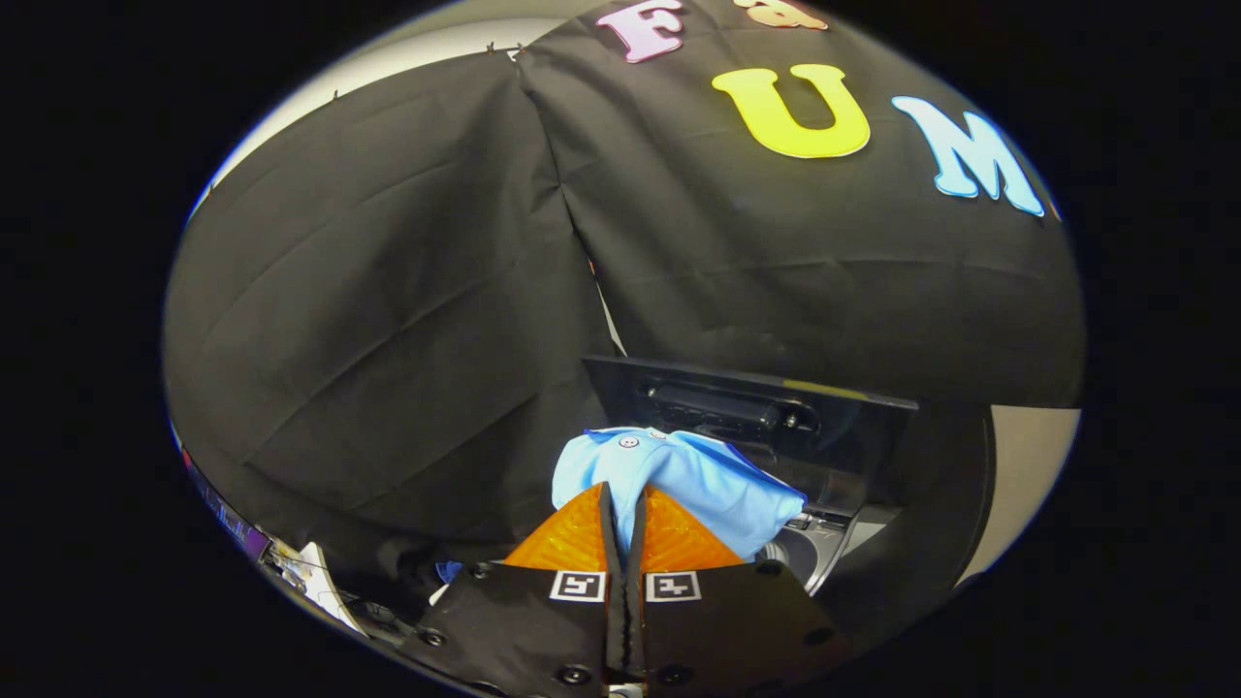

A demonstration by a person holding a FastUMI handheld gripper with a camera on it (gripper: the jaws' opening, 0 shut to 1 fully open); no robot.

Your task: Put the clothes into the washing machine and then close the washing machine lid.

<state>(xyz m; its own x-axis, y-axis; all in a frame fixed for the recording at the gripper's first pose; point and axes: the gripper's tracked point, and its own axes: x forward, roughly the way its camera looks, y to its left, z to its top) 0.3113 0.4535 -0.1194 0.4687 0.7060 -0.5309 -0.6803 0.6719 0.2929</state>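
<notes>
The gripper (625, 504) has its two fingers squeezed almost together, and they pinch a fold of the light blue shirt (679, 475), which bunches up just past the fingertips. The shirt hangs above the washing machine (824, 562), whose round hole peeks out just beyond the fingers, with the dark lid (747, 407) standing up behind it. I think the pinch holds only a thin bit of cloth, so the shirt could slip out and fall beside the hole, or a loose end could drape over the rim and get caught when the lid shuts.
</notes>
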